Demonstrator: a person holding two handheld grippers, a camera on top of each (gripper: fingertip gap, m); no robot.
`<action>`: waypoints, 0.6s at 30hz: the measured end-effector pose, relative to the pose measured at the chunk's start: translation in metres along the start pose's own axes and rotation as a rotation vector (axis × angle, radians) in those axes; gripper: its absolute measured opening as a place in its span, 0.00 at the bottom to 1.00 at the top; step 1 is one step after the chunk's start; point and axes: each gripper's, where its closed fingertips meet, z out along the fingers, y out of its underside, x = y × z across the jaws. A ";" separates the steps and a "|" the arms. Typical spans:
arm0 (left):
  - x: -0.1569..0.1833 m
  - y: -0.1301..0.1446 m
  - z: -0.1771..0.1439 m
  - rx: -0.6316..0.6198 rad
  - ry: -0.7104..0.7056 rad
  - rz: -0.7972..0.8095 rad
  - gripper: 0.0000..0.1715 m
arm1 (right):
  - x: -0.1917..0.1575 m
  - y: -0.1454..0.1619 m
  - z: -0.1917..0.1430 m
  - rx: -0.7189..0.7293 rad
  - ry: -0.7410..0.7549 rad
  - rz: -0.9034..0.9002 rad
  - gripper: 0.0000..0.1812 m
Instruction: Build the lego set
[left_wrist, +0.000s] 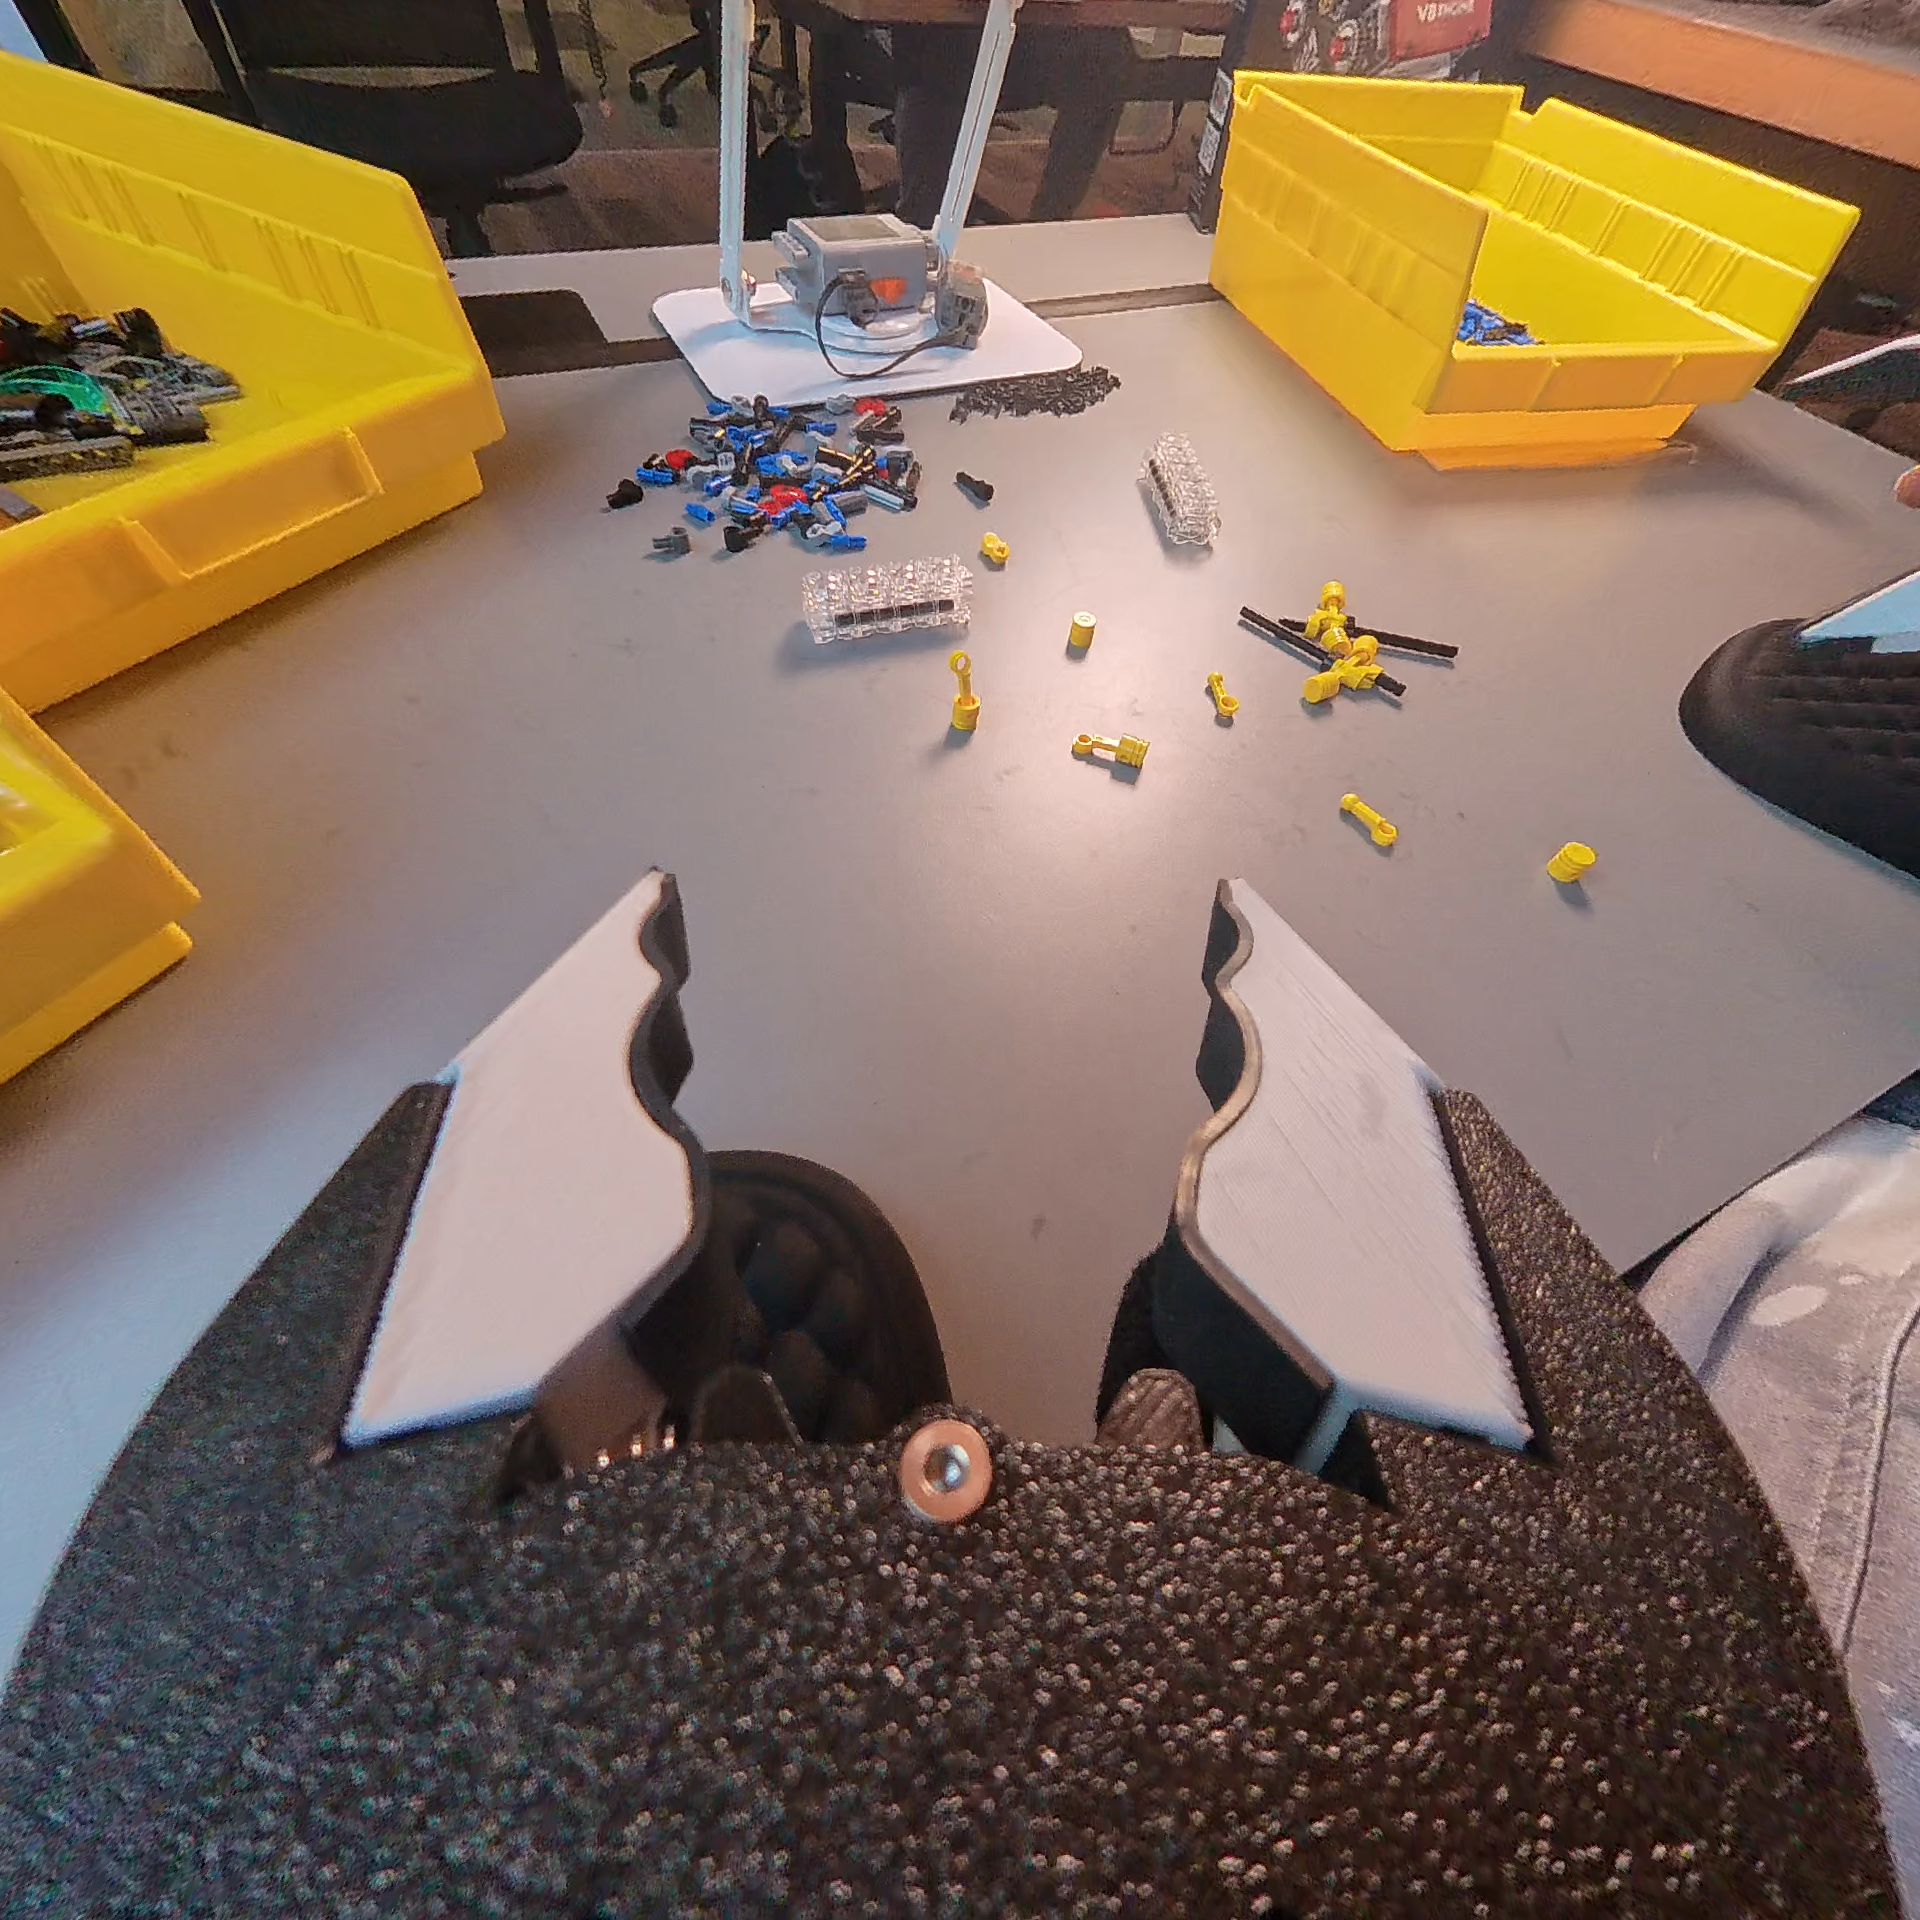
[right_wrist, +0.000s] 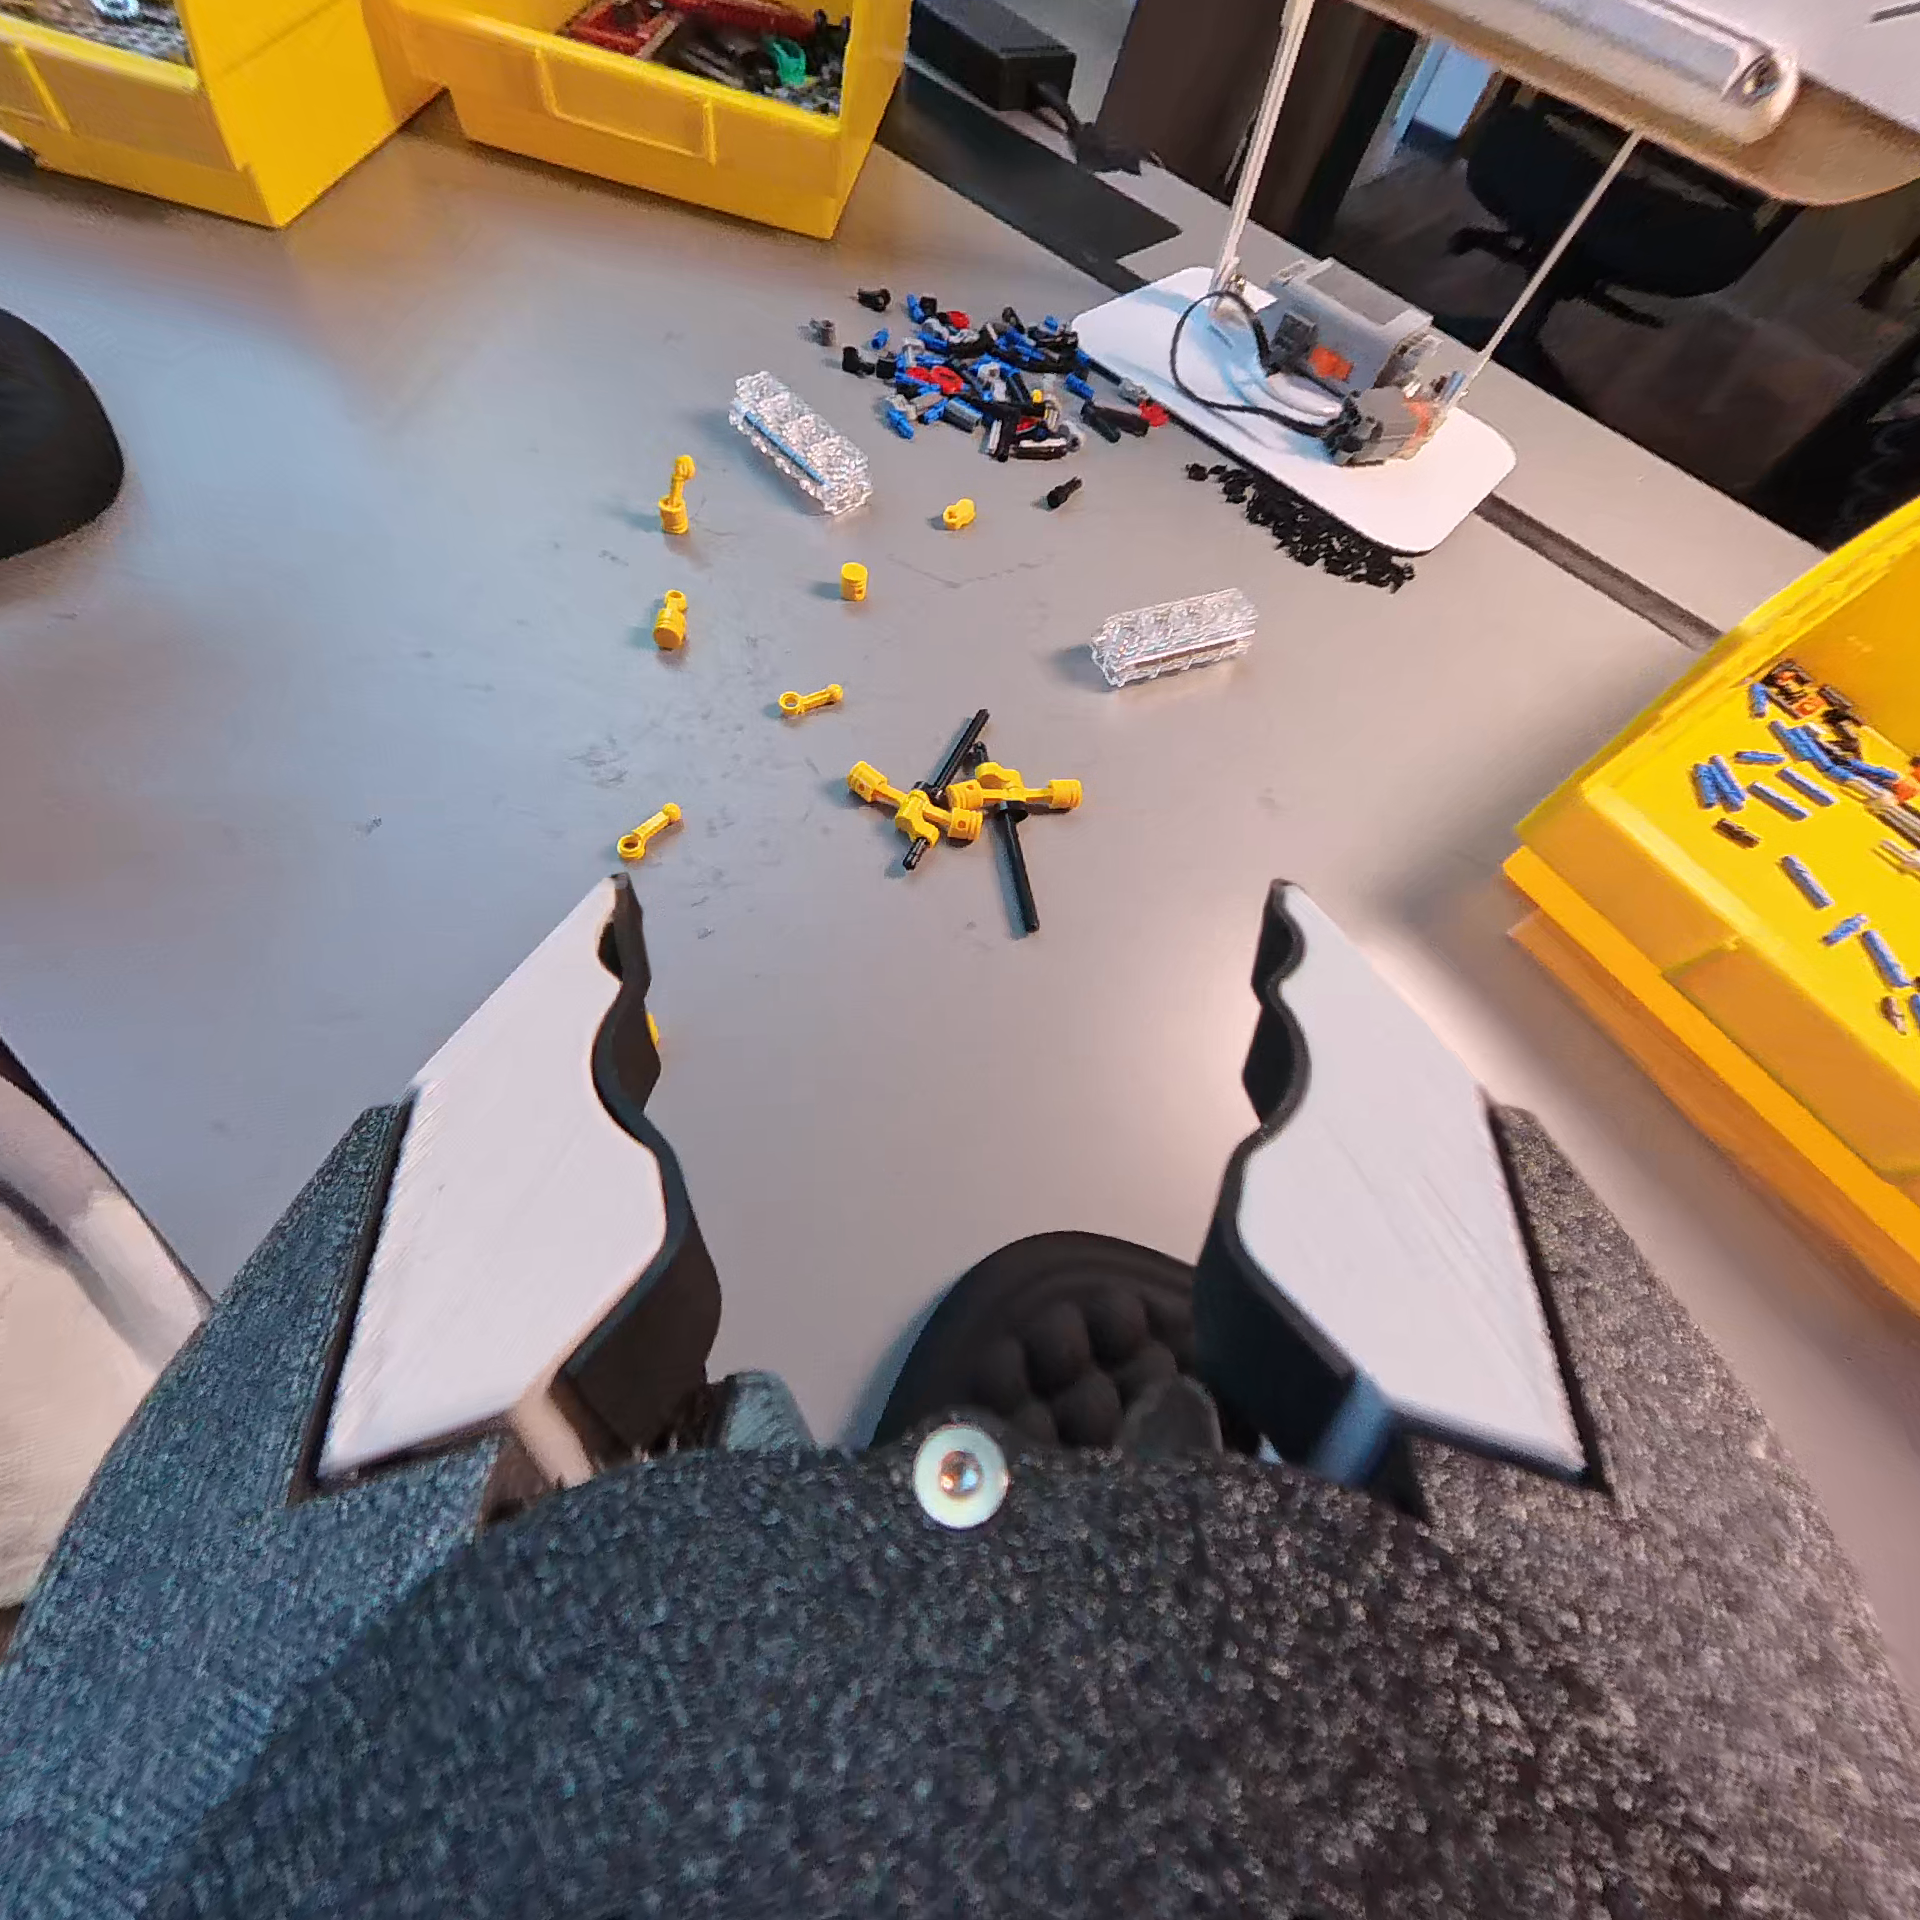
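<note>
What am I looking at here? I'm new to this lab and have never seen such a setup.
Each picture comes from a camera fixed on a hand-held gripper, looking forward along its two white fingers. One shows the left gripper, the other the right gripper. Both are open and hold nothing, above a grey table. On the table lie small yellow pieces, a cluster of yellow pieces on black rods, two clear plastic blocks, a pile of blue, black and red bits and a grey box with a cable on a white plate. Yellow bins stand around the edges.
</note>
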 end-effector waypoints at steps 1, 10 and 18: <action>0.002 0.001 0.001 -0.010 0.005 0.007 0.58 | -0.001 0.004 0.001 -0.014 -0.011 0.001 0.64; 0.018 0.000 0.025 -0.056 0.053 0.099 0.57 | -0.014 0.025 -0.002 -0.035 -0.074 -0.002 0.49; 0.053 -0.009 0.060 -0.080 0.211 0.166 0.55 | -0.022 0.031 -0.025 -0.021 0.009 -0.033 0.45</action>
